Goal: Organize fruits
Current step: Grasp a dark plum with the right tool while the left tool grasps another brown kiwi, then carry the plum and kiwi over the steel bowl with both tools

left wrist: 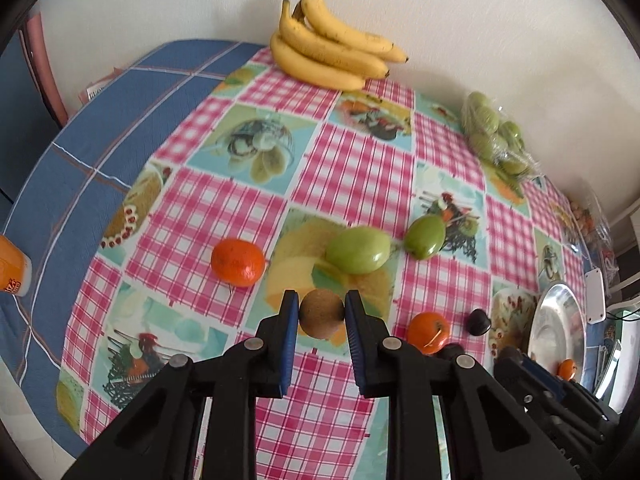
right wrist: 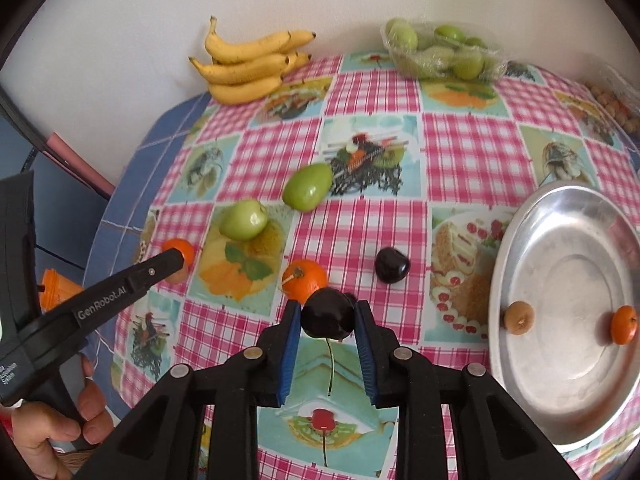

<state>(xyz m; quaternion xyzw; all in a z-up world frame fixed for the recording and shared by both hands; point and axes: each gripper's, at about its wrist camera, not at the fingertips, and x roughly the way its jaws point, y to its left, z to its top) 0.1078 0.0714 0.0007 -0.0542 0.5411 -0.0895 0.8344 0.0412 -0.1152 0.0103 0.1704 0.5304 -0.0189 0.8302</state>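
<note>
Probably a home: food-print tablecloth [left wrist: 352,168], bananas [left wrist: 332,50].

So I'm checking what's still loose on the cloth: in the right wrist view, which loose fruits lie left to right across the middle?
Round green fruit → oval green fruit → loose cherry → then the plate.

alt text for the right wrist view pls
The right gripper holds a dark cherry in its jaws above a checked tablecloth. At right, a metal plate holds a brown fruit and a small orange. Bananas lie by the wall.
</note>
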